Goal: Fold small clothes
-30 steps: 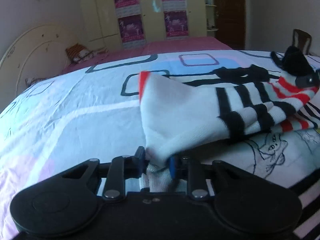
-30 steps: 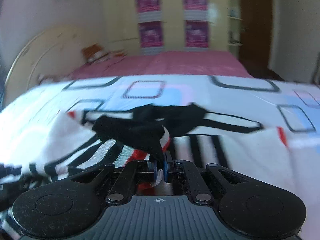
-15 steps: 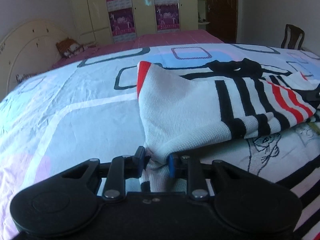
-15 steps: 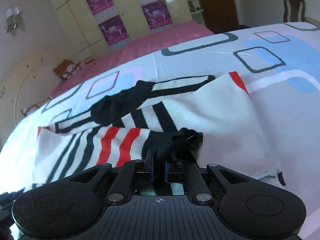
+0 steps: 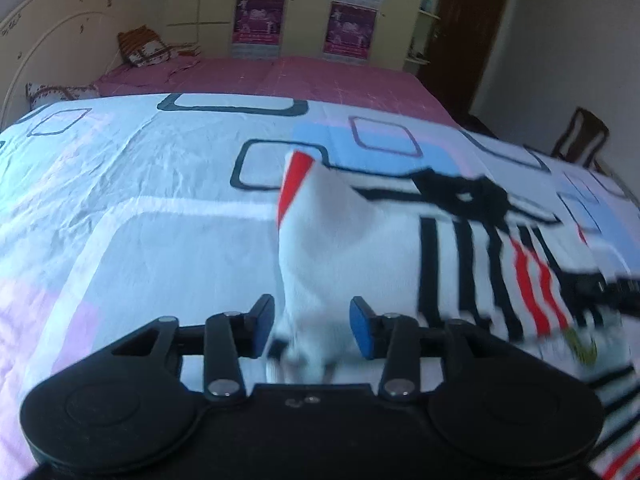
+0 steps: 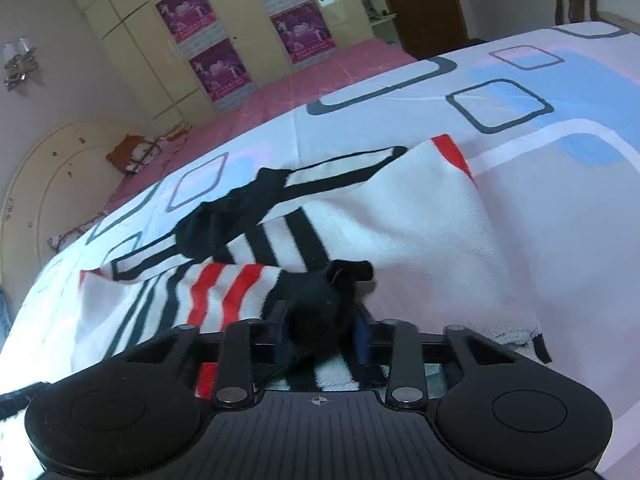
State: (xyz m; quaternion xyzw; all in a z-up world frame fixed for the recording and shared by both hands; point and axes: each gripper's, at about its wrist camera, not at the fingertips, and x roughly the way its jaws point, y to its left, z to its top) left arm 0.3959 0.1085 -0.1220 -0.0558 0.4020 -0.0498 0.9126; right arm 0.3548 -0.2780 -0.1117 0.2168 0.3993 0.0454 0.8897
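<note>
**Ana:** While the striped knit garment [image 6: 400, 232] is lying across the patterned bedsheet [image 5: 140, 208], which step is being worked?

**Ben:** By my reading, a fold is being let down. The left tongs [image 5: 312, 326] are standing apart, with the white corner of the garment sitting loose between the blue pads [image 5: 360, 334], touching neither firmly. The right tongs [image 6: 320, 332] are also parted, though less widely, and the black cuff [image 6: 324, 300] is bunching in the gap; it looks released rather than pinched.

**Ana:** So what is the next move asking for?

**Ben:** Probably drawing both tongs back off the cloth without dragging it, then picking a fresh edge for the next fold. The left view is blurring on the garment's striped side, so I cannot tell how flat that part is lying.

**Ana:** And room around the garment?

**Ben:** Bare sheet is spreading wide beyond the garment's red-tipped corner [image 5: 294, 176] and toward the headboard [image 5: 44, 44]. Past the garment's far side, the pink bedspread [image 6: 320, 76] is running up to the cupboards [image 6: 132, 32], well apart. No bed edge is showing beside the garment, though a chair [image 5: 580, 140] beyond it hints where the bed ends.
</note>
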